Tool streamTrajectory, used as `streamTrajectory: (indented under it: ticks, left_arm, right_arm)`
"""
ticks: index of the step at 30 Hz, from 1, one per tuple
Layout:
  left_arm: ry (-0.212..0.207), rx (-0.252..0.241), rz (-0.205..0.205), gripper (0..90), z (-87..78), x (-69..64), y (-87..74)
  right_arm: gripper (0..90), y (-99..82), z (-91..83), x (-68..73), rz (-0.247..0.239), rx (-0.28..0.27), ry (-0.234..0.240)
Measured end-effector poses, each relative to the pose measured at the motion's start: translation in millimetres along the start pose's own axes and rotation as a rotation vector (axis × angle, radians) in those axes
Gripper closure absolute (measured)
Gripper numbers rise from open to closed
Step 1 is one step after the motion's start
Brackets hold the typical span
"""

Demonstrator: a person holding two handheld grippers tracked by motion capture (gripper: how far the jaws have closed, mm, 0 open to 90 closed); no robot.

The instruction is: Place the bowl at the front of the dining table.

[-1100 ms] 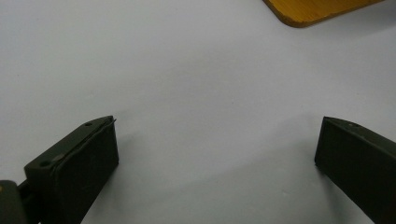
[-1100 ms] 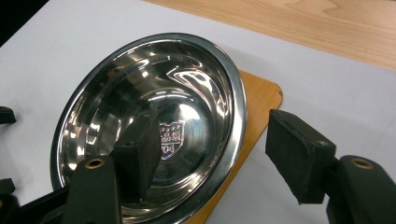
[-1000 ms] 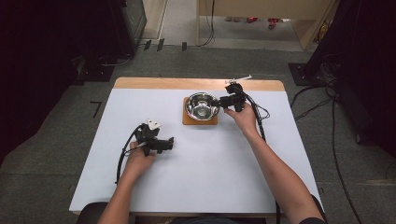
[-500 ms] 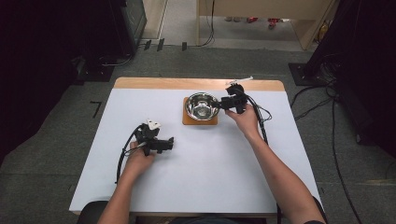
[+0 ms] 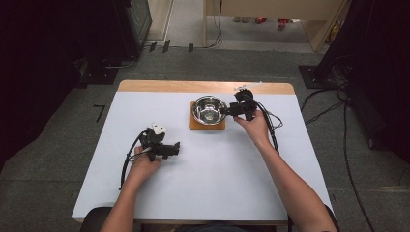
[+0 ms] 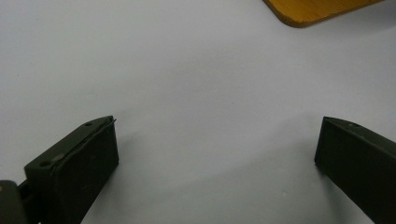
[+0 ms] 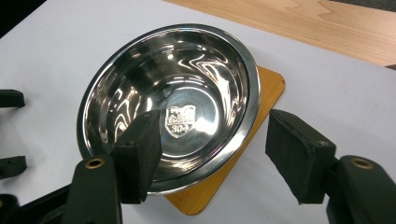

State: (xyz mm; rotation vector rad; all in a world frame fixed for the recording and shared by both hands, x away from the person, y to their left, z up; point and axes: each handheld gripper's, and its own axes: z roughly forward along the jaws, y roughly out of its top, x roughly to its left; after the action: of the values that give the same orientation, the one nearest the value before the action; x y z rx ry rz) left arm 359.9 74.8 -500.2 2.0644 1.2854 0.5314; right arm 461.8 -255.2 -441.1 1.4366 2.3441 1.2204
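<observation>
- The steel bowl sits upright on a small wooden board, above the centre of the high view on the white desk.
- The right tongs are at the bowl's right edge, spread apart. In the right gripper view one pad hangs over the inside of the bowl and the other lies outside the rim, above the board. The rim runs between them, and neither pad presses on it.
- The step in hand looks like a pinch on the rim. To do it well, lower the tongs until the rim sits deep between the pads, then close squarely across the wall; polished steel may slip from a shallow bite.
- Lift level, so the bowl comes off the board without dragging it.
- The bowl is round and has no long axis; its mouth faces straight up, the stamped mark at its bottom in plain sight.
- The left tongs rest left of centre in the high view, spread wide over bare desk, holding nothing.
</observation>
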Motion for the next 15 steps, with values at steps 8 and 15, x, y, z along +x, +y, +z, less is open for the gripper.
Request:
streamTrajectory:
  ticks: [8, 15]
  left_arm:
    - [0.000, 0.000, 0.000, 0.0, 0.0, 0.0, 0.0]
    - [0.000, 0.000, 0.000, 0.0, 0.0, 0.0, 0.0]
  right_arm:
    - [36.1, -6.0, -7.5, 3.9, 0.005, -0.006, 0.002]
    - [36.1, -13.1, -10.7, 7.4, -0.018, -0.005, -0.018]
